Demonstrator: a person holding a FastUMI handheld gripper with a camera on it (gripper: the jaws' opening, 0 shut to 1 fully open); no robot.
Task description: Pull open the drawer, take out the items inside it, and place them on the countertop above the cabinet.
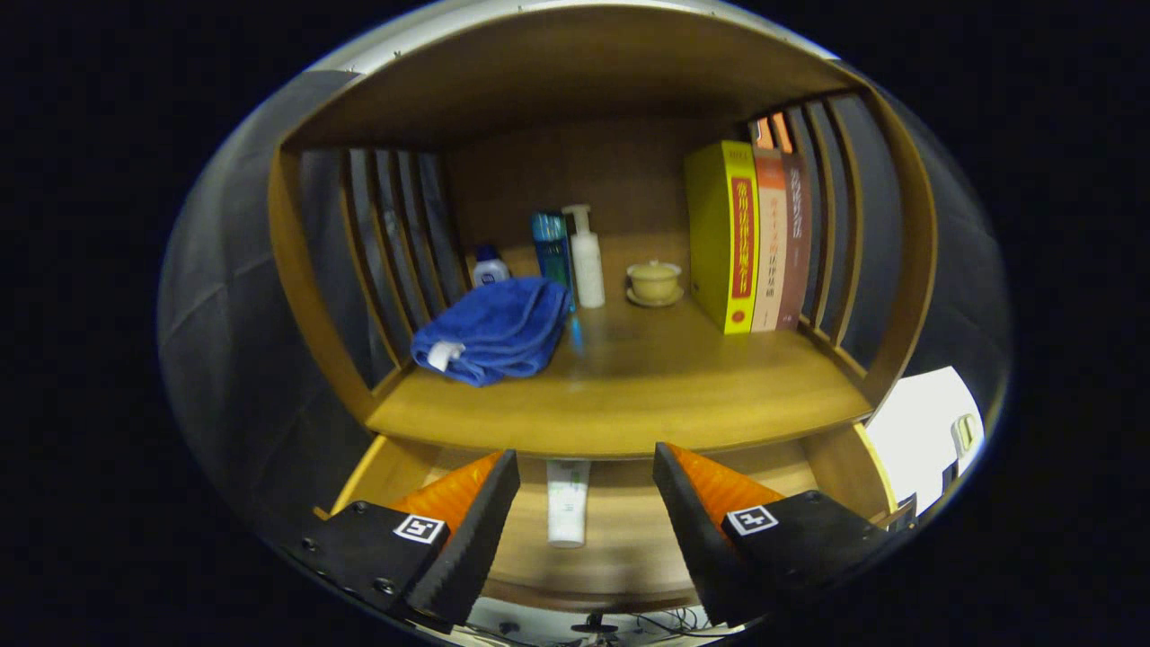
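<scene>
Two-finger gripper w/ black pads & orange fingers (586,503) is spread wide, grasping nothing; it hangs over the pulled-out light-wood drawer (629,548); the white squeeze tube w/ green print (568,501) lies flat on the drawer floor, between the two fingers & touching neither, its length running away from the camera toward the cabinet.

Above the drawer, the wooden countertop shelf of the slatted cabinet (629,395) carries: a folded blue towel w/ white tag (494,329) at left-front; behind it a small white bottle w/ blue label (490,267); a tall teal bottle (550,247) just beside a white pump bottle (587,259); a small yellowish lidded cup on a saucer (654,282) near mid-back; at right, upright, a thick yellow book (726,235), a pale orange-topped book (770,238) & a brown book (794,235), pressed side by side against the slats.
</scene>
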